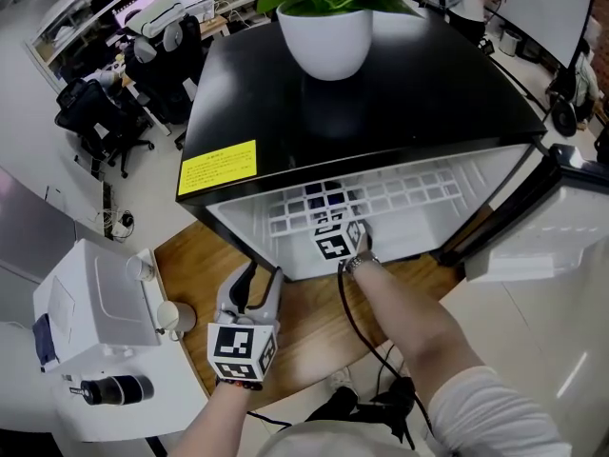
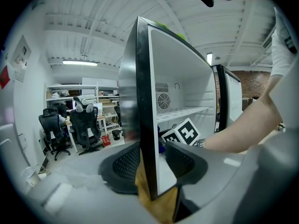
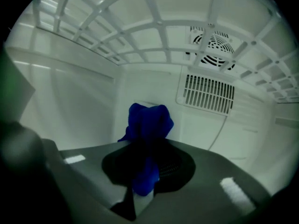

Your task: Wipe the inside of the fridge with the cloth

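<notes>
Clamping a bunched dark-blue cloth (image 3: 147,125) between the closed jaws of the right hand-held gripper (image 3: 147,169), the wad sticking out past the tips. Holding that cloth inside the small black fridge with the white lining (image 1: 381,112), under the white plastic grid shelf (image 1: 409,193) and in front of the white back wall, left of the rectangular slatted vent (image 3: 205,94) and below the round fan grille (image 3: 212,43); not showing whether the cloth is touching the wall. Showing in the head view little more of the right hand-held gripper than its marker cube at the fridge mouth, with a bare forearm (image 1: 409,322) behind it. Holding the left hand-held gripper (image 1: 264,272) outside, at the lower front corner of the fridge's left wall, jaws standing apart and gripping nothing, the wall's front edge lining up between them in the left gripper view. Carrying a white round pot with a green plant (image 1: 325,38) on the black top, and a yellow rectangular label (image 1: 218,168) near its left front corner. Sitting on a brown wooden counter (image 1: 205,255), with the white-lined fridge door (image 1: 533,236) swung open at the right.
</notes>
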{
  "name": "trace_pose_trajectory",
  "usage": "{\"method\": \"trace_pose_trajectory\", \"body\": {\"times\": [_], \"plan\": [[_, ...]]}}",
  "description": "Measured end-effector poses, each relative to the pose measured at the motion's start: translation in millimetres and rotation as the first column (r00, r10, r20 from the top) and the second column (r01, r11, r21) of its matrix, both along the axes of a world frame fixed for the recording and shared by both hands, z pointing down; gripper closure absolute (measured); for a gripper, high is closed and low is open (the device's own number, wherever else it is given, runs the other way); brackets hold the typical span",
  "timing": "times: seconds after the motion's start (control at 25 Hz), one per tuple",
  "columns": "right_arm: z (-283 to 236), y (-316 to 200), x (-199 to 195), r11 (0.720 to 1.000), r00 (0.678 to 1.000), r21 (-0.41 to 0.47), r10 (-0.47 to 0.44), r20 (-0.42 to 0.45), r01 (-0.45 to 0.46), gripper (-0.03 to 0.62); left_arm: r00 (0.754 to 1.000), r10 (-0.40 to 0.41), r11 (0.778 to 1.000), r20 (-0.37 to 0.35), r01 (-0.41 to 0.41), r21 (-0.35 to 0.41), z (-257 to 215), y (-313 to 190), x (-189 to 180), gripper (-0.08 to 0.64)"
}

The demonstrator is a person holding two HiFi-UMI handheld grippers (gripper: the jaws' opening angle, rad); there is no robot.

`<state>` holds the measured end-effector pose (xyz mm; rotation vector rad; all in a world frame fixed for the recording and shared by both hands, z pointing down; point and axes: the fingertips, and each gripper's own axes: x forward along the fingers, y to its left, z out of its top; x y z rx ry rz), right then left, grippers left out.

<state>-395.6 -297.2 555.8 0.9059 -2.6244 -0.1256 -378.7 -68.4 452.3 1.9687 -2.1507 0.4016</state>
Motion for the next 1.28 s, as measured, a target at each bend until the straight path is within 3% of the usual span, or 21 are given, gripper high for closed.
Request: {"method": "trace_pose_trajectory", "body": {"times": [0.52,1.28], "plan": [[1.3,-38.6,57.0,0.994,0.994,0.011,0.107,-0.027,-0.107,0.535,1.000,-0.023,1.000,-0.006,0.023,0.007,0.3,-0.2,-1.0,0.393],[2.7,-89.3,132.9,0.962,0.960,0.011,0.273,-0.062,-0.272,0.535,0.999,-0.046,0.999,-0.011,0.046,0.006,0.0,-0.3,-1.3,0.393]]}}
